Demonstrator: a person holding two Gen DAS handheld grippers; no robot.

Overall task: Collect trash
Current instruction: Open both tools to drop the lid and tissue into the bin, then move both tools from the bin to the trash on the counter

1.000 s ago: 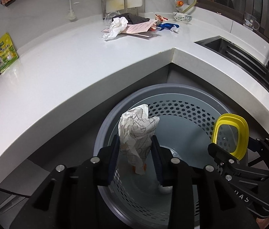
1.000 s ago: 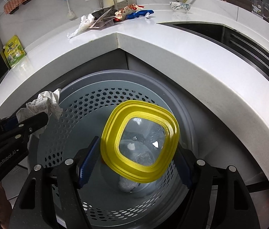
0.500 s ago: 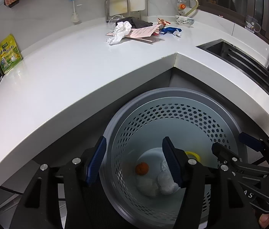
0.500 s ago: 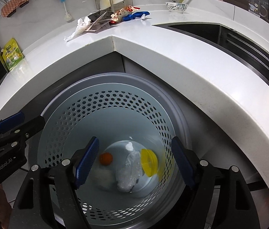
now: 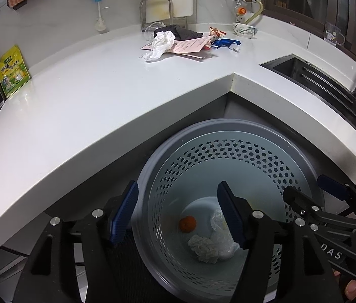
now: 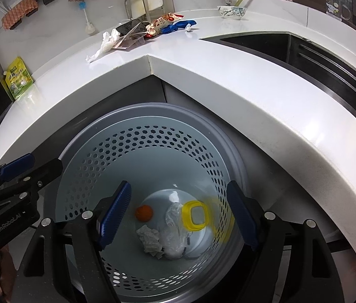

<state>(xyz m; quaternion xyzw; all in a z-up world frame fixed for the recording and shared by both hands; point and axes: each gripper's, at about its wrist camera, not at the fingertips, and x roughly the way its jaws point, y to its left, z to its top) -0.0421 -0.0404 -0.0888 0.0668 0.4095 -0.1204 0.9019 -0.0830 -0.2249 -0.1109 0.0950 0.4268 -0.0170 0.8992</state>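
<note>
A grey perforated trash bin [image 5: 228, 136] [image 6: 152, 116] stands on the floor below the counter corner. Inside lie a crumpled paper [image 5: 204, 248] [image 6: 150, 240], a clear plastic wrap [image 6: 174, 237], an orange ball [image 5: 187, 224] [image 6: 143, 212] and a yellow-rimmed lid [image 6: 195, 215]. My left gripper [image 5: 178, 212] is open and empty above the bin's left side. My right gripper [image 6: 178, 209] is open and empty above the bin's middle. More trash [image 5: 178, 43] [image 6: 142, 31] lies piled at the back of the white counter: a white tissue, pink paper, dark cloth, snack wrapper, blue item.
The white L-shaped counter [image 5: 89, 106] wraps around the bin. A sink [image 5: 312, 73] with a faucet is at the right. A green pouch [image 5: 12, 74] leans at the left wall. A bowl [image 5: 245, 29] and a rack stand at the back.
Both grippers opened: the left dropped the patterned paper and the right dropped the yellow lid into the bin. Both now hang empty, slightly higher over it.
</note>
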